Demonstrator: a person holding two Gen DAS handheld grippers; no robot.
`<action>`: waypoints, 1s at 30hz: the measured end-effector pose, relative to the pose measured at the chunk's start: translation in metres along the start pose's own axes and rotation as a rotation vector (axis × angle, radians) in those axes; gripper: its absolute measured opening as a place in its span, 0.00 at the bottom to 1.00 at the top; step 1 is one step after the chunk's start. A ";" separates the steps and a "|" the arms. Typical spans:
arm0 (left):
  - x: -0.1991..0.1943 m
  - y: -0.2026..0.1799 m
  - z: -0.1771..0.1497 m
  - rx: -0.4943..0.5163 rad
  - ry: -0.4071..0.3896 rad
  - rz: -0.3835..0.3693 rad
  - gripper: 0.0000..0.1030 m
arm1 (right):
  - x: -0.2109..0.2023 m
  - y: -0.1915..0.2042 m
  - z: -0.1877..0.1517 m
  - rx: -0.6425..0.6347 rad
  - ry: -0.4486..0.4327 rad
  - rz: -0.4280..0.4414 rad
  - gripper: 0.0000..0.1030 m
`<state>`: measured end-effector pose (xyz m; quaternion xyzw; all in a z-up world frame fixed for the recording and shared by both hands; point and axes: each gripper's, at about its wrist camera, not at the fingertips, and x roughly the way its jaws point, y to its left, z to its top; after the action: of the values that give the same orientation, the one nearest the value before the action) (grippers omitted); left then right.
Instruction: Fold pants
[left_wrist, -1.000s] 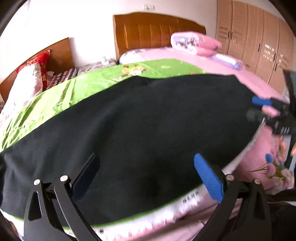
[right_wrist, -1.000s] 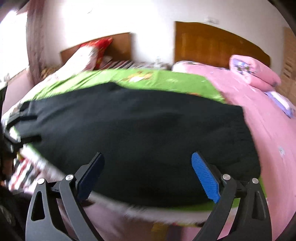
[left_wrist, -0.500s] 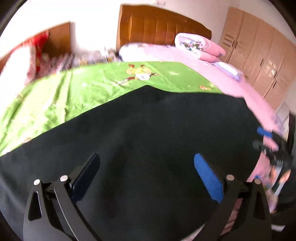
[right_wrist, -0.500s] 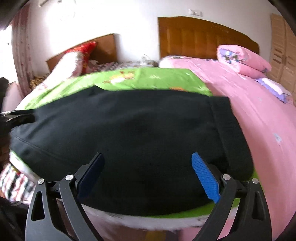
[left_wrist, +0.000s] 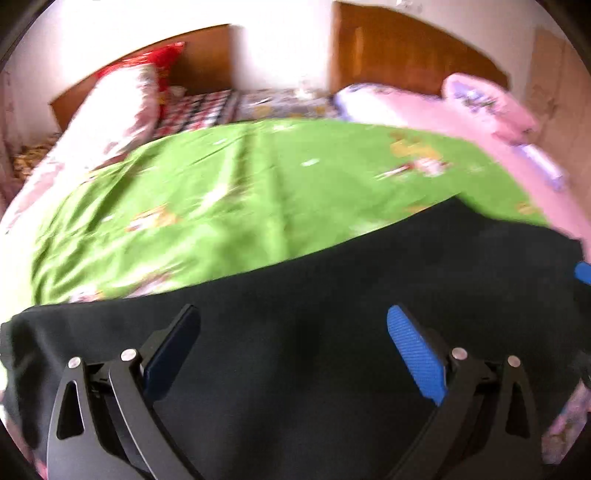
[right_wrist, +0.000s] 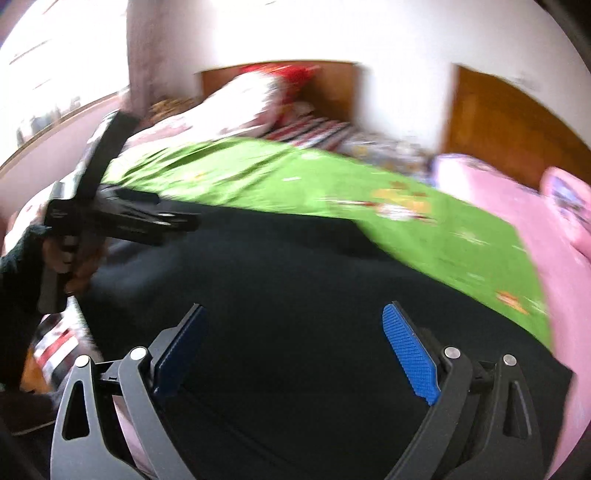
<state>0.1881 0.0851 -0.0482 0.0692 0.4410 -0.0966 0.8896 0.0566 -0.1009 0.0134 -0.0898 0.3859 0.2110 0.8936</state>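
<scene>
With the black fabric pants (left_wrist: 332, 332) lying flat on the green printed bedsheet (left_wrist: 221, 192), both the left gripper (left_wrist: 291, 350) and right gripper (right_wrist: 295, 350), jaws apart and empty, should pinch matching near-edge points before lifting evenly.

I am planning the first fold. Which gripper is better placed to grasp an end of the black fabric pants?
Probably the left gripper: open, hovering near the end of the black fabric pants on the green patterned sheet. The right gripper, also open, hangs over their middle.
</scene>
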 end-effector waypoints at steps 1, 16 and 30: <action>0.007 0.006 -0.003 -0.008 0.022 0.021 0.98 | 0.018 0.014 0.006 -0.033 0.036 0.033 0.89; -0.010 0.135 -0.035 -0.340 -0.026 -0.110 0.98 | 0.126 0.111 0.053 -0.159 0.186 0.117 0.94; -0.145 0.270 -0.186 -0.747 -0.231 0.066 0.98 | 0.133 0.120 0.059 -0.134 0.156 0.113 0.94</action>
<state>0.0214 0.4023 -0.0343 -0.2565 0.3401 0.0919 0.9001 0.1227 0.0667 -0.0430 -0.1436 0.4437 0.2790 0.8395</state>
